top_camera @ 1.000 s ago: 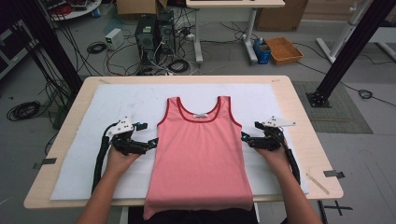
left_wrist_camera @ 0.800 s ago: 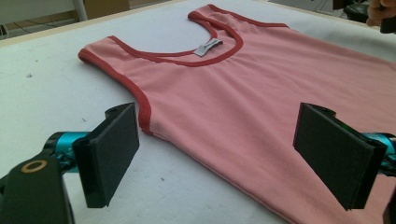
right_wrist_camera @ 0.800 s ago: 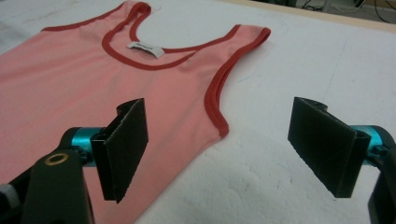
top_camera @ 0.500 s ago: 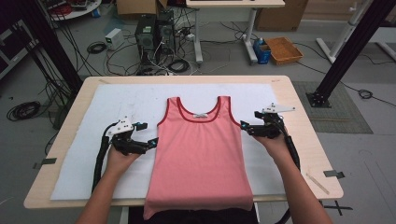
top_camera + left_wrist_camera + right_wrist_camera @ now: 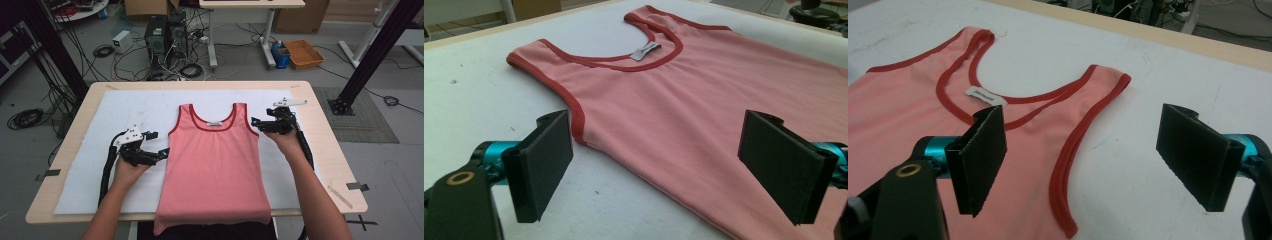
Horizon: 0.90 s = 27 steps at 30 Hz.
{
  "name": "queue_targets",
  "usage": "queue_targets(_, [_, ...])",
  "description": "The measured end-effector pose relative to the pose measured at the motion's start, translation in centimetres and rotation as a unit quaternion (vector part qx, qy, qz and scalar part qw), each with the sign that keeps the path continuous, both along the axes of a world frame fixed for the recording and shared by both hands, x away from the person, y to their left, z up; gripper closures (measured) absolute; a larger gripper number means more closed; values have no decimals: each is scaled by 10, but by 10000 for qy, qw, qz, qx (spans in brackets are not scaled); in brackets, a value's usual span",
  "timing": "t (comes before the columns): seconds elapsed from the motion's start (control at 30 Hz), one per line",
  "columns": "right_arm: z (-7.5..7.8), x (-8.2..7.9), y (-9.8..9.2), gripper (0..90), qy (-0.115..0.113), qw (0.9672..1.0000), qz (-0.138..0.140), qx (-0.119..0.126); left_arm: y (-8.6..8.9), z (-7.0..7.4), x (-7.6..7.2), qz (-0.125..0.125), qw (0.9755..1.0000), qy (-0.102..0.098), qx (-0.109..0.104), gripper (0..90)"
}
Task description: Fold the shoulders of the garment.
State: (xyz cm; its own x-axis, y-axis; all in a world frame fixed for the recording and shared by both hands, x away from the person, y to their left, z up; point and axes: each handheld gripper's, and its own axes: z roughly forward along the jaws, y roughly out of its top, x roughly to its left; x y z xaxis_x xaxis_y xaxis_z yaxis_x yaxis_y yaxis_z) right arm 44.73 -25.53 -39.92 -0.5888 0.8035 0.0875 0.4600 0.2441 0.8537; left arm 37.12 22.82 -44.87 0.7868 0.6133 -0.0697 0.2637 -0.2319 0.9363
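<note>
I'm looking down on the table [image 5: 320, 150], which is carrying a white mat [image 5: 125, 110], and on that mat the pink top [image 5: 215, 165] is lying flat, face up, neck toward the far edge and hem hanging a little over the near edge. Nothing is folded yet, as far as I can judge: both side edges and both straps are lying spread out, so the whole fold is still ahead of me.

I'm holding the left gripper [image 5: 162, 152] just beside the top's left side below the armhole, jaws wide apart and gripping nothing. I'm holding the right gripper [image 5: 255, 122] at the right strap [image 5: 1088, 110], jaws also spread and empty; the red trim is lying between them.

Inside the neckline a small white label [image 5: 985, 96] is showing; its print is too small for me to read.
</note>
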Motion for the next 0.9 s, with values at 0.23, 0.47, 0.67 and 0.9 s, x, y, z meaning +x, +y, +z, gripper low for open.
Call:
queue_targets(0.23, [0,20,3,199,124,9999,-100,5,0,0,0,4,10000,0,7,144])
queue_targets(0.47, [-1,45,13,199,292,9993,-181,-114,0,0,0,-6,10000,-5,29,144])
queue_targets(0.67, [-1,62,26,199,374,9990,-170,-186,-1,0,0,-7,10000,-12,36,144])
queue_targets(0.9, [-6,78,34,199,427,9985,-250,-251,-1,0,0,-22,10000,-19,45,144])
